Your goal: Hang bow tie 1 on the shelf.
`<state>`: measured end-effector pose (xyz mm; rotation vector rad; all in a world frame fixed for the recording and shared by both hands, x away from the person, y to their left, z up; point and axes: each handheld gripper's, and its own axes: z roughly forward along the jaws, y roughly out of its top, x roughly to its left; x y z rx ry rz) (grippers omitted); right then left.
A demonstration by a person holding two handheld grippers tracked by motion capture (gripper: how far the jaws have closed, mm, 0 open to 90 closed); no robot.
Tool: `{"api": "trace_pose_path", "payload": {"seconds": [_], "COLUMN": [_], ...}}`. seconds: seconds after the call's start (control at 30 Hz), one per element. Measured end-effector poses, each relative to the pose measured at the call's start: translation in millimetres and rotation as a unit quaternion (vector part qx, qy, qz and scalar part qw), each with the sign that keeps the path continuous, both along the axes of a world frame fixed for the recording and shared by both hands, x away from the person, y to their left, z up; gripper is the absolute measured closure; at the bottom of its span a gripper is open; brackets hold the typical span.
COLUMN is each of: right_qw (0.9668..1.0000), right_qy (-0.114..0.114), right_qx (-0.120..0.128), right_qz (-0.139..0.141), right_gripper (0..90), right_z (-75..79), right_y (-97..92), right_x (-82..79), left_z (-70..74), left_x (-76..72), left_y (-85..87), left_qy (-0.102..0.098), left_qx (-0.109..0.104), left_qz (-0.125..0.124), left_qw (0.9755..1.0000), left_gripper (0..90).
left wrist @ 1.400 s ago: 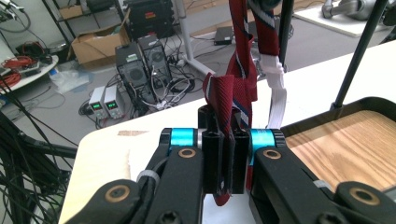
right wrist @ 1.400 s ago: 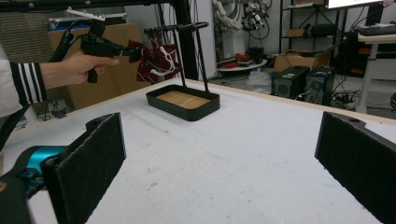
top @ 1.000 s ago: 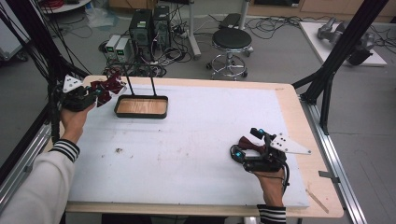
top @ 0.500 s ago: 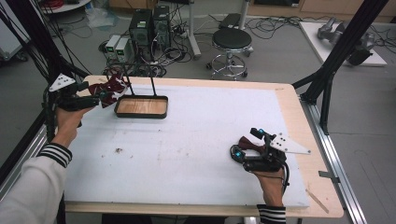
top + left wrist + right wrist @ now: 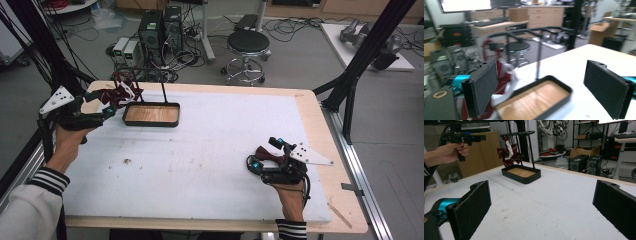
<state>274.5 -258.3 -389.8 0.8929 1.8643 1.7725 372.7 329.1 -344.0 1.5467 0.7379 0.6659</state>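
**Both sets of jaws empty, cloth hanging on the stand**

My left gripper [image 5: 112, 102] has its jaws spread wide; they have just been opening, and nothing sits between the pads [image 5: 485, 86]. Through the gap I see the wooden floor of the black tray [image 5: 559, 86] and, just past the left pad, the dark red and white cloth [image 5: 504, 75] hanging from the stand [image 5: 539, 60] that rises from the tray. From above, the cloth [image 5: 122, 92] hangs at the tray's left end, right beside my left jaws; I cannot tell whether they touch it. The tray [image 5: 151, 123] stands at the far left of the bench [image 5: 215, 150].

My right gripper [image 5: 257, 159] rests near the bench's right front, well apart from the tray, its jaws wide open and empty over the white surface.
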Motion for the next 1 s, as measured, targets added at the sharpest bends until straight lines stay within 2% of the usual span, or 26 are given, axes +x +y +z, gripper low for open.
{"api": "trace_pose_path", "payload": {"seconds": [0.17,0.33,0.47,0.73,0.87,1.0], "right_qw": [1.0,1.0,1.0,1.0,1.0,1.0], "right_qy": [-0.003,-0.003,-0.005,-0.006,-0.006,-0.004], "right_qx": [-0.002,-0.001,-0.001,0.0,0.0,-0.001], "right_qz": [0.0,-0.002,-0.003,-0.004,-0.004,-0.005], "right_gripper": [0.8,0.8,0.8,0.8,0.8,0.8], "right_z": [0.2,0.2,0.6,1.3,1.5,1.5], "right_y": [0.2,0.4,-0.2,-1.5,-1.6,-2.1], "right_x": [0.1,-0.2,-1.0,-1.1,-1.3,-1.4], "left_z": [-2.8,-6.6,-10.1,-21.6,-25.2,-25.5], "left_x": [-24.2,-38.2,-42.9,-50.3,-50.5,-51.0], "left_y": [-10.5,-23.3,-32.0,-53.0,-62.0,-67.7], "left_qy": [-0.01,-0.01,-0.005,0.005,0.007,0.005], "left_qx": [-0.004,-0.003,-0.005,-0.004,-0.009,-0.011], "left_qz": [-0.039,-0.073,-0.09,-0.131,-0.145,-0.147], "left_qw": [0.9992,0.9973,0.9959,0.9914,0.9894,0.9891], "left_gripper": [12.7,12.7,12.7,12.7,12.7,12.7]}}
